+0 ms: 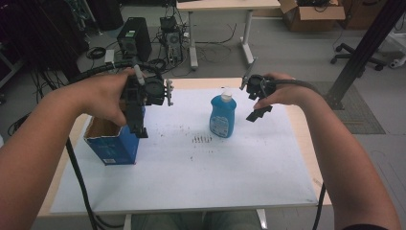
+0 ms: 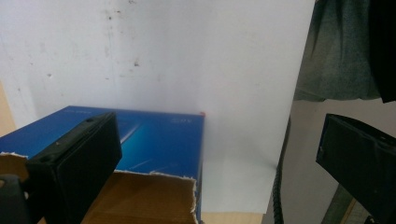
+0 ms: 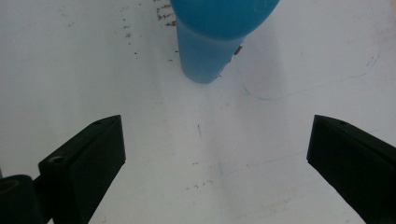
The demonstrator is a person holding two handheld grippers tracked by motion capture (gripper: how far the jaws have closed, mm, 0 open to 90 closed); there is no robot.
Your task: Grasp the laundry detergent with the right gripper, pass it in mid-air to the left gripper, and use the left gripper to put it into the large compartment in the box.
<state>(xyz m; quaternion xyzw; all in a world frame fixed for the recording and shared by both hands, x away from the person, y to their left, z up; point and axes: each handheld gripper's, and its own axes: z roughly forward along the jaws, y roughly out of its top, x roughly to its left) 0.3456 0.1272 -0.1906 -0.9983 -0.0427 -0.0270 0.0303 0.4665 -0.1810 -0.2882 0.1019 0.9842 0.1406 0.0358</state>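
Observation:
A blue bottle [image 1: 222, 115] with a white cap stands upright near the middle of the white sheet [image 1: 215, 177]. An open-topped blue cardboard box [image 1: 112, 143] sits at the sheet's left edge. My left gripper [image 1: 139, 128] hangs open just above the box's right rim, jaws pointing down. In the left gripper view the box [image 2: 159, 140] lies under my left gripper [image 2: 219, 172], with nothing between the jaws. My right gripper [image 1: 258, 114] hovers open to the right of the bottle, apart from it. In the right gripper view the bottle [image 3: 210, 42] stands beyond my empty right gripper [image 3: 215, 163].
Small dark marks [image 1: 201, 140] dot the sheet left of the bottle. The wooden table edge [image 1: 306, 143] borders the sheet. Behind the table, on the floor, are a computer tower [image 1: 134, 40], cables, another table's legs [image 1: 193, 43], a cardboard box [image 1: 311, 17] and a slanted black post [image 1: 364, 48].

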